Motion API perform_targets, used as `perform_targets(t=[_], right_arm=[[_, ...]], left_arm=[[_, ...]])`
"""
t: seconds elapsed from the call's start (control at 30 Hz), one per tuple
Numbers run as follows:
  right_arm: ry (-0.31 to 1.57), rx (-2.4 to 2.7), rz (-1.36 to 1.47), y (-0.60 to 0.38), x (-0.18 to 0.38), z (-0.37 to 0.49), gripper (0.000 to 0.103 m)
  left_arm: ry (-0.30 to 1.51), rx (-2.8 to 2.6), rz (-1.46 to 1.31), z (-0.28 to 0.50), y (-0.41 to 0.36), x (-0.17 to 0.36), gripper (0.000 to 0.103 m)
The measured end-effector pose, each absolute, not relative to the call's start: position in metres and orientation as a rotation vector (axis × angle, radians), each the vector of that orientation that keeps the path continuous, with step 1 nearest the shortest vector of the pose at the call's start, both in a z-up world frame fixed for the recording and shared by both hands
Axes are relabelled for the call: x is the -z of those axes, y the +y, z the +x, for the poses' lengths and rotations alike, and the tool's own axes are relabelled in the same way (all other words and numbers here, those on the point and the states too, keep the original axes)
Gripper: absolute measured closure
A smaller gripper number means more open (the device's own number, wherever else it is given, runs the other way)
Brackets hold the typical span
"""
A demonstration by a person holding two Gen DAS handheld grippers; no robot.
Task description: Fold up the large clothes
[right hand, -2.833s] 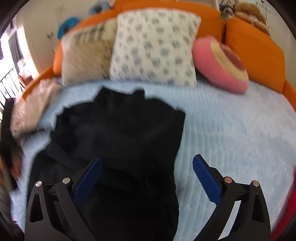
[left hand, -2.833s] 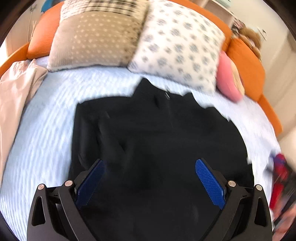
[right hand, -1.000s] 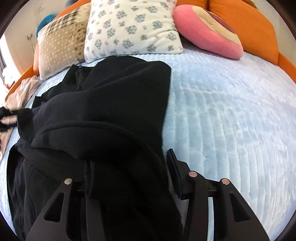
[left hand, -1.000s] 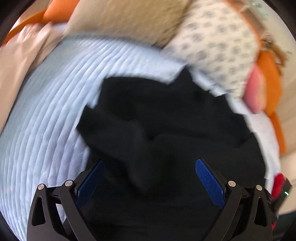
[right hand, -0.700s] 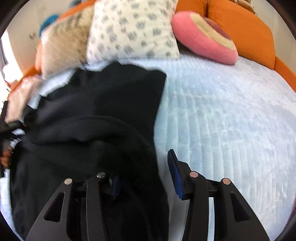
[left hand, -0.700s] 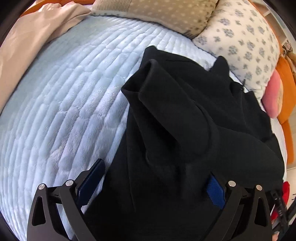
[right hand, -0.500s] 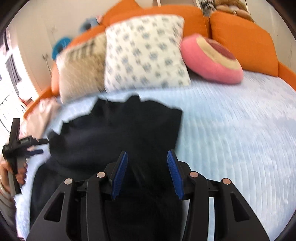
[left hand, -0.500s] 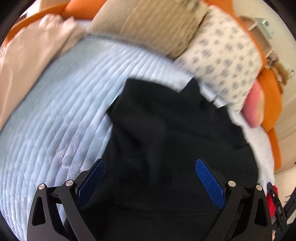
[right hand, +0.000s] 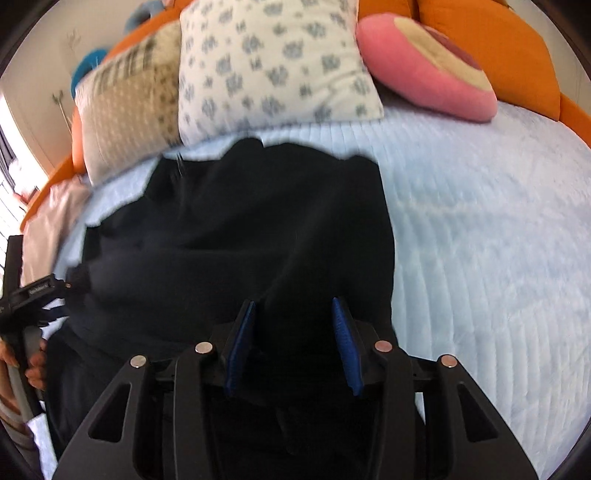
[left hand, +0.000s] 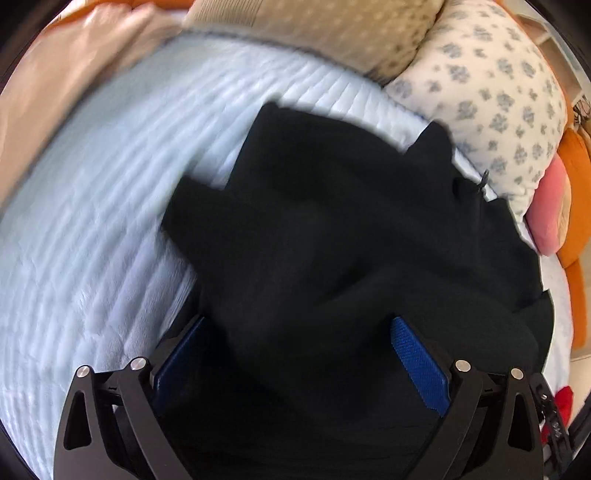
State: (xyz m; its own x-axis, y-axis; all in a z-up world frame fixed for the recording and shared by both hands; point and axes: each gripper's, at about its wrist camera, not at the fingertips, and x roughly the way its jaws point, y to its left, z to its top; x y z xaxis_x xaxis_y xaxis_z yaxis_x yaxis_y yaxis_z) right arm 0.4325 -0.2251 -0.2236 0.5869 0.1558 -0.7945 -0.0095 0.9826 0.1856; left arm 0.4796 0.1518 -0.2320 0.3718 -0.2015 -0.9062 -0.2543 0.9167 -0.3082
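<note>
**A:** What do you see along your left jaws?

**B:** My left gripper [left hand: 299,354] stands wide, its blue pads [left hand: 419,365] far apart and pressing on nothing. The black garment [left hand: 351,240] lies rumpled under and ahead of them, filling the whole gap between the pads and spreading well beyond the tips. Out past my left pad is bare pale blue bedspread [left hand: 92,229]. Far ahead of the tips sit a beige dotted pillow [left hand: 332,33] and a floral pillow [left hand: 491,88], with a pink cushion [left hand: 550,214] off to the right. A peach cloth [left hand: 66,81] lies far ahead on the left. This view is blurred.

**A:** And along the right jaws?

**B:** My right gripper [right hand: 293,332] is narrow, and its jaws have just been closing a little. A raised fold of the black garment [right hand: 240,236] sits between the pads; whether they actually press on it I cannot tell. The rest of the garment stretches ahead of the tips and off to my left, where the left gripper [right hand: 29,295] shows at the edge, held in a hand [right hand: 33,365]. To the right of my jaws is open bedspread [right hand: 498,240]. The floral pillow [right hand: 273,62] and pink cushion [right hand: 428,62] lie beyond the garment's far edge.
</note>
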Motion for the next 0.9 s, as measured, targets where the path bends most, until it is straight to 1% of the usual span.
perform_targets(t=[0.17,0.23,0.3,0.37,0.43,0.53,0.67,0.77,0.9], right_arm=[[0.888,-0.058,-0.100,-0.194,0.240,0.417,0.060],[0.881,-0.049,-0.120,-0.192,0.241,0.418,0.060],[0.878,-0.064,-0.110,-0.195,0.238,0.418,0.060],[0.889,-0.093,-0.064,-0.203,0.231,0.416,0.060],[0.863,-0.119,0.025,-0.215,0.213,0.410,0.060],[0.806,-0.130,0.086,-0.225,0.188,0.407,0.058],[0.794,-0.158,0.133,-0.222,0.172,0.430,0.058],[0.837,-0.162,0.140,-0.211,0.181,0.453,0.058],[0.904,-0.111,0.093,-0.199,0.211,0.471,0.060]], left_arm=[[1.173,-0.022,-0.353,0.470,0.148,0.234,0.006],[1.176,-0.043,-0.323,0.472,0.142,0.234,0.006],[1.171,-0.073,-0.320,0.470,0.136,0.228,0.006],[1.157,-0.084,-0.376,0.464,0.138,0.220,0.006],[1.120,-0.090,-0.429,0.454,0.142,0.207,0.006],[1.068,-0.091,-0.495,0.442,0.148,0.192,0.006],[0.986,-0.039,-0.529,0.440,0.141,0.174,0.006],[1.004,0.002,-0.498,0.456,0.127,0.180,0.006],[1.108,-0.046,-0.475,0.472,0.135,0.218,0.006]])
